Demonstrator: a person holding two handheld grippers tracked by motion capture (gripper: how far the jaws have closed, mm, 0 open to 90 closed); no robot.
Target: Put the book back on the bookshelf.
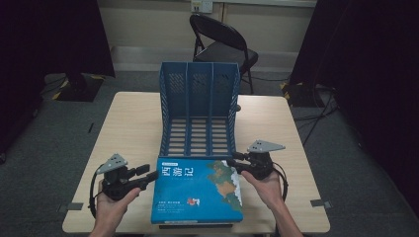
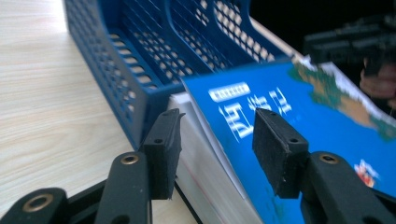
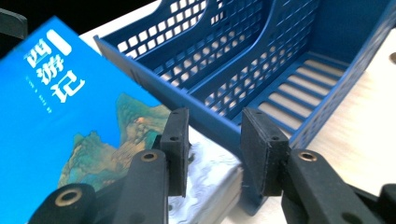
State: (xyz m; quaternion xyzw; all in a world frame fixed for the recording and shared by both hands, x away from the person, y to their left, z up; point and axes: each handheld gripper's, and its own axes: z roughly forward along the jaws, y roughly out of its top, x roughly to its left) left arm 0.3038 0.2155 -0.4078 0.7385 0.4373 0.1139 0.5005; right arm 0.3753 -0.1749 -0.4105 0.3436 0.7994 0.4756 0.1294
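Two hands in from the bottom of the high view, one gripper in each. Left hand (image 1: 112, 205) low on the table (image 1: 133, 118), palm up under its tool, wrist bent in toward the middle. Right hand (image 1: 269, 190) the same way on the other side, a bit farther up the table, forearm slanting in from the bottom edge.

Left gripper (image 1: 150, 174) lying level, pointing right at the book (image 1: 197, 190). About half open. In the left gripper view, one pad by the white pages, the other over the blue cover, with the book's left edge in between. No clear squeeze to see.

Right gripper (image 1: 231, 160) level too, pointing left at the book's far right corner. Also about half open. In the right gripper view, one pad over the cover, the other in front of the rack's low front wall, with the corner in the gap and some space beside it. Not pinching yet.

Blue book flat on the near part of the table, between the two grippers, far edge just at the front of the rack (image 1: 170, 89). Rack blue, standing upright at the middle of the table, with three slots facing the person. Behind the table, a black chair (image 1: 222, 44).
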